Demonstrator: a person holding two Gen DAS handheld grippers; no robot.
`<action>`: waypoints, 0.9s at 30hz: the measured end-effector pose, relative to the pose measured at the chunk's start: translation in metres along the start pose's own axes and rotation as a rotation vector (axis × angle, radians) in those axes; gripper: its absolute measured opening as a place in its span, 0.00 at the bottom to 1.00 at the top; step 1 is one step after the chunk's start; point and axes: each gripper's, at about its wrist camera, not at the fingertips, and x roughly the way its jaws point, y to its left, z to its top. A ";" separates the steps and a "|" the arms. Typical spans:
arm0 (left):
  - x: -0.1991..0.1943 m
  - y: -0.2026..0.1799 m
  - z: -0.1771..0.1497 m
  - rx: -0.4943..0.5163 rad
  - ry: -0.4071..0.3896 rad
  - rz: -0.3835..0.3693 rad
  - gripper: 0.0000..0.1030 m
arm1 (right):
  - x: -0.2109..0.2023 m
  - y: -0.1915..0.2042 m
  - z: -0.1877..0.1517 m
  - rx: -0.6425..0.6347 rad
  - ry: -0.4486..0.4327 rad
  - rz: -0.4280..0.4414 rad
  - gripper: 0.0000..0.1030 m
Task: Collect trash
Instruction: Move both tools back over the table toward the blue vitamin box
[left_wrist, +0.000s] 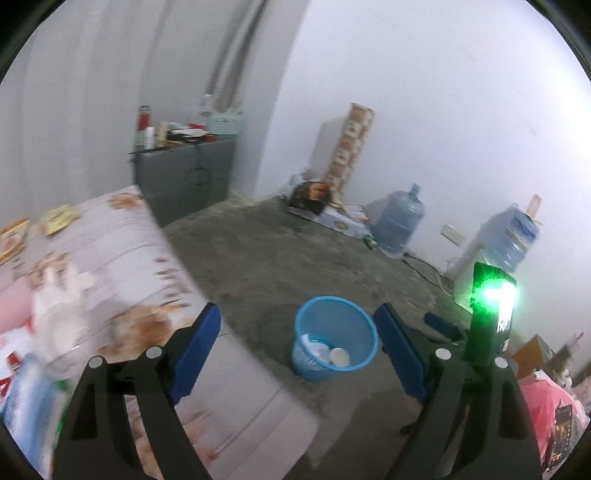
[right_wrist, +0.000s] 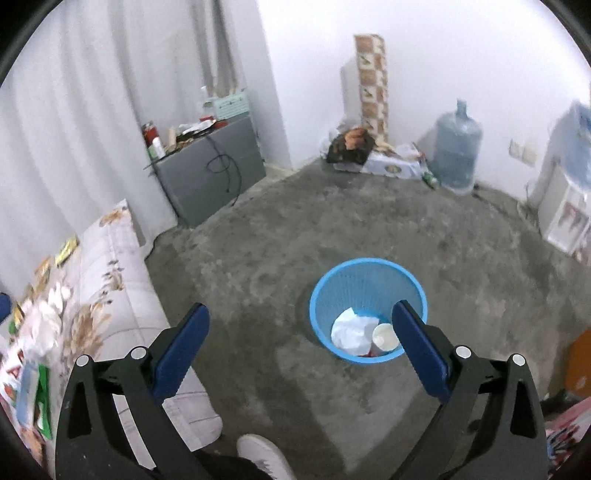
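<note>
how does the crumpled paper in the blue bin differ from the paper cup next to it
In the blue bin, the crumpled paper is a shapeless, creased wad, while the paper cup keeps its round form, rim showing. The paper takes up more of the bin's bottom than the cup does. The paper looks bluish white, the cup creamier. Both are pale trash lying side by side at the bottom.

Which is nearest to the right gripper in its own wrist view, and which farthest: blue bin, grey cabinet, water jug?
From the right gripper, jaws open and empty:
1. Blue bin, on the floor just ahead, by the right finger.
2. Grey cabinet, left of centre, against the curtain.
3. Water jug, far right, by the back wall.
</note>
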 end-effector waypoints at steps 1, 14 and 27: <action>-0.005 0.005 -0.002 -0.006 -0.006 0.010 0.83 | -0.003 0.008 -0.001 -0.026 -0.007 0.005 0.92; -0.106 0.077 -0.013 -0.086 -0.160 0.192 0.91 | -0.040 0.074 -0.012 -0.280 -0.097 0.138 0.92; -0.232 0.141 -0.059 -0.202 -0.342 0.410 0.93 | -0.052 0.113 -0.019 -0.151 0.024 0.557 0.92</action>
